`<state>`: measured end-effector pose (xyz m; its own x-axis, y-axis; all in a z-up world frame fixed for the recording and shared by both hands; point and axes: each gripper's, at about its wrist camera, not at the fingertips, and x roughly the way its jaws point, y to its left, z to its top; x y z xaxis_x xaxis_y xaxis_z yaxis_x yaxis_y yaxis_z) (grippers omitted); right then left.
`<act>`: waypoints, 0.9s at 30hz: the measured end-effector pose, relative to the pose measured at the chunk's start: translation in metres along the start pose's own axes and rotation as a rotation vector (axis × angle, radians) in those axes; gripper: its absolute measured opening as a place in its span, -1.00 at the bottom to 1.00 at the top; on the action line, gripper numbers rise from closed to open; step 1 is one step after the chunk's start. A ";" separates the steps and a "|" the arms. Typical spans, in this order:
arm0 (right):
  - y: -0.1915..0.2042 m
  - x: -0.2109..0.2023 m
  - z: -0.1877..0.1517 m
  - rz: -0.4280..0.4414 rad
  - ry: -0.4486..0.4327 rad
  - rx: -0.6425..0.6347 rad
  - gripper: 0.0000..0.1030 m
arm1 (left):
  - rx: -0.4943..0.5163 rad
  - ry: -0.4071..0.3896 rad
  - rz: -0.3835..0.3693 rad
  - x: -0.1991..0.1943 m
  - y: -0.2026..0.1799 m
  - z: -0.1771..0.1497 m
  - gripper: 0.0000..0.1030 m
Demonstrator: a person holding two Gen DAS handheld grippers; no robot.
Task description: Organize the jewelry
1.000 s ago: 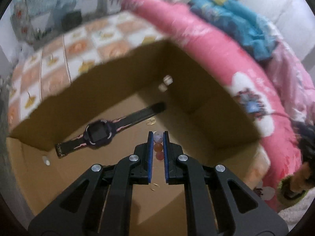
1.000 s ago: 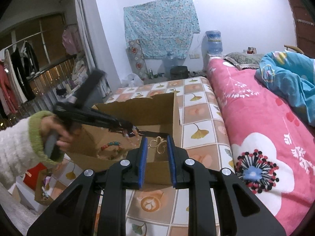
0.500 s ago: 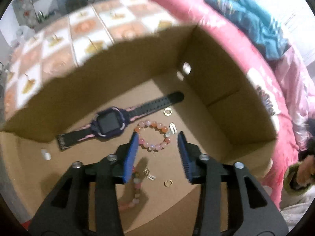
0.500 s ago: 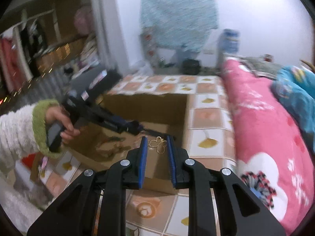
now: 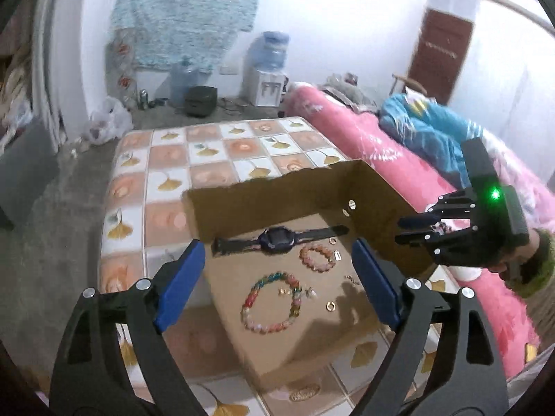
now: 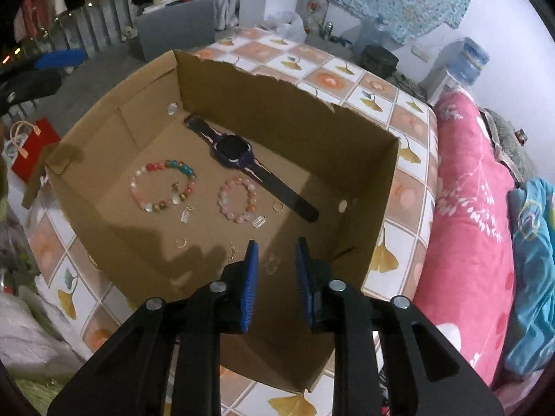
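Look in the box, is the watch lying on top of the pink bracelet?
No, the watch lies flat on the floor of the cardboard box, beside the pink bracelet with bare cardboard between them.

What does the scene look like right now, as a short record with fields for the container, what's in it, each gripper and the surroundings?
container: open cardboard box on a tiled surface
contents: dark watch; multicoloured bead bracelet; pink bead bracelet; small rings and charms, loose on the floor
left gripper: jaws wide, just been opening, nothing between them
right gripper: over the box's near corner, jaws partly apart, just been opening, nothing between them
surroundings: pink floral bedding beside the box
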<state>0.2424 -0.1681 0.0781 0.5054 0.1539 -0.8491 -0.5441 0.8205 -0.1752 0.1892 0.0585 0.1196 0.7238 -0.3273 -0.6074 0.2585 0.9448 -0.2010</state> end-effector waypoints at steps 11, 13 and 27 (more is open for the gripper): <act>-0.031 -0.066 -0.037 -0.021 -0.215 0.278 0.06 | -0.171 -0.010 -0.094 -0.006 0.045 -0.042 0.63; -0.041 -0.072 -0.052 0.016 -0.253 0.375 0.16 | -0.200 -0.006 -0.142 -0.003 0.048 -0.048 0.63; -0.070 -0.009 -0.085 0.339 -0.214 0.811 0.21 | -0.339 0.088 -0.239 0.035 0.047 -0.072 0.67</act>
<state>0.2188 -0.2736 0.0555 0.5622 0.4902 -0.6660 -0.0879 0.8362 0.5413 0.1807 0.0928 0.0341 0.6075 -0.5494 -0.5736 0.1764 0.7975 -0.5770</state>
